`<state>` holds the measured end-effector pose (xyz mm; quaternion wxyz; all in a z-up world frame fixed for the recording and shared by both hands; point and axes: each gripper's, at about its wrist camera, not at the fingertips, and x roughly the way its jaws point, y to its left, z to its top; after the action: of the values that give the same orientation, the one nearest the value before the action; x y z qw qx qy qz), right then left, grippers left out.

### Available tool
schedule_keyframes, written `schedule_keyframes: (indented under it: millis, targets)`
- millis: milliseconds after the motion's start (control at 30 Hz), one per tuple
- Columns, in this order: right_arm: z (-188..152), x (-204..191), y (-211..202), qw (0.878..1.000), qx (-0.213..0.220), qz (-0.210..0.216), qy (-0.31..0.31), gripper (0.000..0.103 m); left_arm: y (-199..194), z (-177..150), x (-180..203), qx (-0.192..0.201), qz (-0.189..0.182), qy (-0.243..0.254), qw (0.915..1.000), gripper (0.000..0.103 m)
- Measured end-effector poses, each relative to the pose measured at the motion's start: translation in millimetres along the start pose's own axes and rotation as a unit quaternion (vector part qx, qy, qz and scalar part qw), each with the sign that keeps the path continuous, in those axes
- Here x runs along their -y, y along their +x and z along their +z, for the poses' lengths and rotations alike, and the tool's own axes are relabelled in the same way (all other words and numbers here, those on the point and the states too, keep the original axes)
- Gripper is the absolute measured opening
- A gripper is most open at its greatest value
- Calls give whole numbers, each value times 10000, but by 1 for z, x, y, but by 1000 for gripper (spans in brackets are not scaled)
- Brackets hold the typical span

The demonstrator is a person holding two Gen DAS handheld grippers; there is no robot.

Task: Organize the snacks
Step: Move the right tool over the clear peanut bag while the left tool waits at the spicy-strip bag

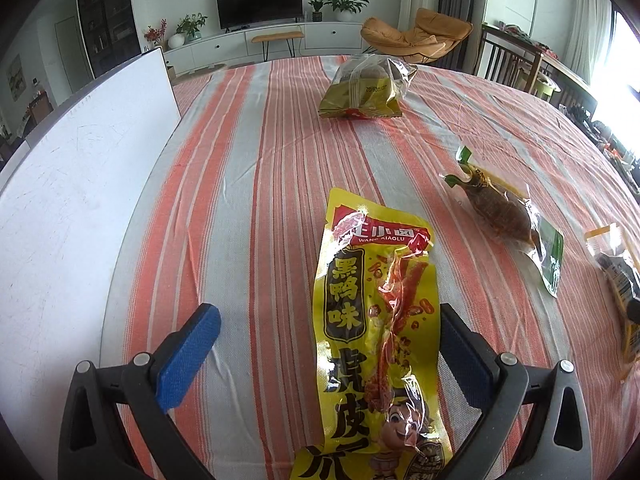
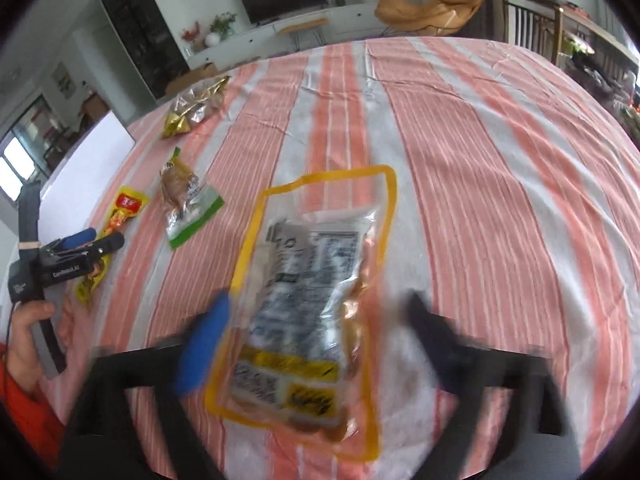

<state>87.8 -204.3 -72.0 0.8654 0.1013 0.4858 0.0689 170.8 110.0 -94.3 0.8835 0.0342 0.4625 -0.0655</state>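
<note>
A long yellow snack packet (image 1: 344, 360) lies flat on the striped tablecloth (image 1: 260, 160) between the fingers of my left gripper (image 1: 328, 312). That gripper is open, with a gap on the blue-padded side. The right wrist view is blurred. In it my right gripper (image 2: 318, 300) stands open over a clear packet with a yellow border (image 2: 312, 280), which lies label up between its fingers. The left gripper (image 2: 102, 239) shows at far left over the yellow packet (image 2: 126, 206). The clear packet's edge (image 1: 616, 268) shows at far right in the left wrist view.
A clear packet with green edges and a brown snack (image 1: 508, 220) lies right of the yellow one. A gold bag (image 1: 364, 88) sits near the far table edge. A white board (image 1: 80, 184) lies along the left side. A hand (image 2: 28, 332) holds the left gripper.
</note>
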Motion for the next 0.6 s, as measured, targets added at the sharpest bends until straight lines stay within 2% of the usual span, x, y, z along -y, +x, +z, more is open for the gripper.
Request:
schedule_keyframes:
  millis: [167, 267, 600]
  targets:
    - [-7, -16, 8, 9966, 167, -538, -605, 100, 0, 0, 0, 1, -2, 1, 10000, 103]
    - [-10, -21, 9, 9940, 68, -755, -790, 102, 0, 0, 0, 2, -2, 1, 10000, 103]
    - [-10, -22, 13, 9933, 42, -786, -852, 103, 0, 0, 0, 5, -3, 1, 10000, 103]
